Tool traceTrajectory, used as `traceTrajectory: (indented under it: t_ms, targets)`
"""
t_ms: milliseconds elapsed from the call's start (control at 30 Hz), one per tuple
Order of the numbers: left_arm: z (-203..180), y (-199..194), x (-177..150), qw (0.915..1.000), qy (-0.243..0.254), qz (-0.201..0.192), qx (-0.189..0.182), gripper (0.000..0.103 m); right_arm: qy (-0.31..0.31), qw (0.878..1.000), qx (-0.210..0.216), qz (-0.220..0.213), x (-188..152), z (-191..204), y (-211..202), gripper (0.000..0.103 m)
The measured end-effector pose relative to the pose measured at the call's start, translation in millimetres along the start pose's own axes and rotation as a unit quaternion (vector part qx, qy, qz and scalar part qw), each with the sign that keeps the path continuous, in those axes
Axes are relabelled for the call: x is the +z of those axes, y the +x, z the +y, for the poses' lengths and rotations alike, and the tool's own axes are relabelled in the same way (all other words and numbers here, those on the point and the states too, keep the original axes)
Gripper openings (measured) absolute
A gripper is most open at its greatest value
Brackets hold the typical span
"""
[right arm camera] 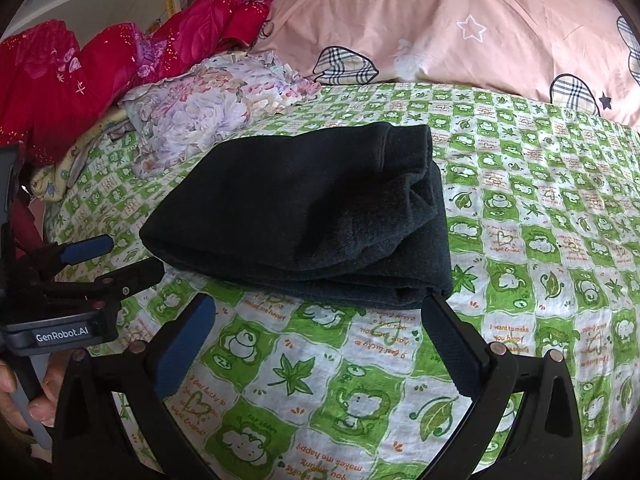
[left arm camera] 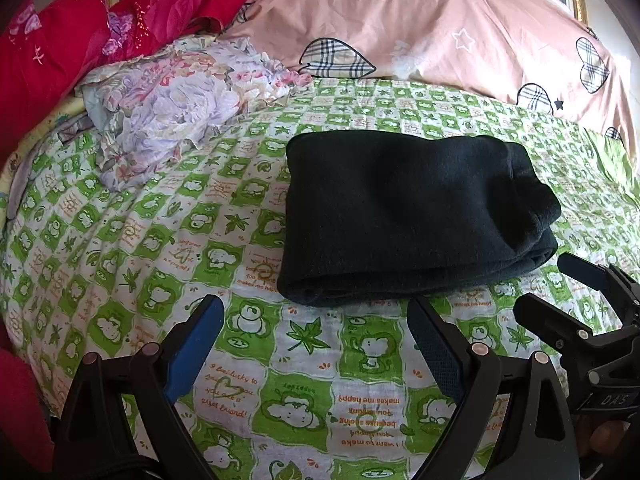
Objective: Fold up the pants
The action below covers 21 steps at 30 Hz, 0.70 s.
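Pants made of dark, soft knit cloth (left arm camera: 416, 216) lie folded in a thick bundle near the middle of the bed with the green and white cartoon sheet (left arm camera: 160, 240). Your left gripper (left arm camera: 316, 344) is spread wide and holds nothing. It hangs just in front of the bundle's near edge. Your right gripper (right arm camera: 320, 344) is wide and empty too, and one finger tip sits right by the bundle's near right corner; it may be touching the cloth, but that is hard to tell.

The fold looks almost done. The top layer bulges at the right end, so press it flat there and line up the edges. Go slow, because soft cloth slides.

A crumpled flowery cloth (left arm camera: 172, 108) lies close to the bundle's far left corner. A bright red blanket (left arm camera: 60, 52) is piled behind it. A pink pillow with checked hearts (left arm camera: 440, 28) runs along the bed's far edge. None of these blocks you.
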<state>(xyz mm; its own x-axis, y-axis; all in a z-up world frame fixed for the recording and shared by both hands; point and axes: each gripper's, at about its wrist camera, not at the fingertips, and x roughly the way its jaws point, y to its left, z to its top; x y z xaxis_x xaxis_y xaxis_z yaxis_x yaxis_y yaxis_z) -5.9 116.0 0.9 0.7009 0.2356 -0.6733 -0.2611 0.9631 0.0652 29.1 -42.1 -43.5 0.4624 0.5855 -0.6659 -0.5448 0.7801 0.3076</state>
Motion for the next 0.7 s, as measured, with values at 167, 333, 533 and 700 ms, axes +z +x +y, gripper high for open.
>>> traceTrajectory:
  t_ms: [167, 333, 533, 700]
  targets:
    - [2.0, 2.1, 0.6, 1.0000, -0.003, -0.005, 0.003, 0.093, -0.011, 1.000, -0.003, 0.001, -1.7, 5.7, 2.7, 0.103]
    - [4.1, 1.4, 0.2, 0.9999, -0.006, -0.010, 0.004, 0.093, -0.015, 1.000, -0.004, 0.001, -2.0, 6.4, 5.2, 0.103]
    - [4.6, 1.9, -0.2, 0.9999, -0.007, -0.010, 0.003, 0.093, -0.009, 1.000, -0.003, -0.006, -1.9, 5.0, 7.9, 0.103]
    - [4.4, 3.0, -0.4, 0.9999, -0.003, -0.012, 0.006, 0.093, -0.007, 1.000, -0.001, -0.009, -4.1, 4.2, 7.2, 0.103]
